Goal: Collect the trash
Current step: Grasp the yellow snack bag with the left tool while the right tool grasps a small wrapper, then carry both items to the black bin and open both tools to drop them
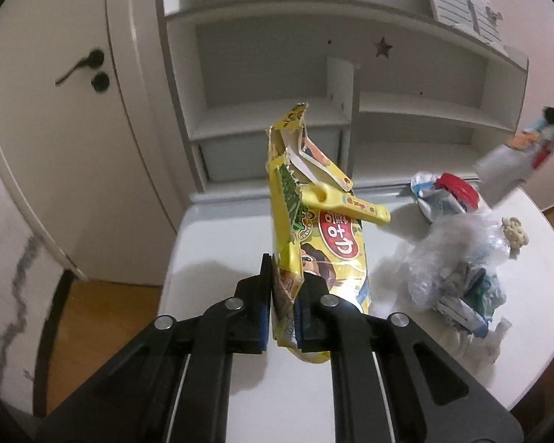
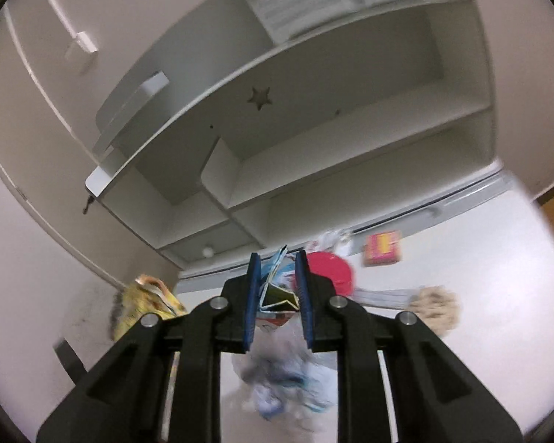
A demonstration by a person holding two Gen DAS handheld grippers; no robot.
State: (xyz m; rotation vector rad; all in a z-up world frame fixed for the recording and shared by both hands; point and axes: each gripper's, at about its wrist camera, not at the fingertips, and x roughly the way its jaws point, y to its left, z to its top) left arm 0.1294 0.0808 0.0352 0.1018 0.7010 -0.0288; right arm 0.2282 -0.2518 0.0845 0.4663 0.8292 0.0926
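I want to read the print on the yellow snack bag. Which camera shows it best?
The left wrist view: the yellow snack bag stands sharp and centred, pinched in the left gripper, its print and yellow clip clear. The right wrist view catches only a blurred crumpled corner at lower left, partly behind that gripper's linkage.

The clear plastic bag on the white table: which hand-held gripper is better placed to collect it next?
Probably neither yet: both are full. The left hand-held gripper clamps the yellow snack bag; the right hand-held gripper clamps a crumpled wrapper. The clear plastic bag lies nearer the right.
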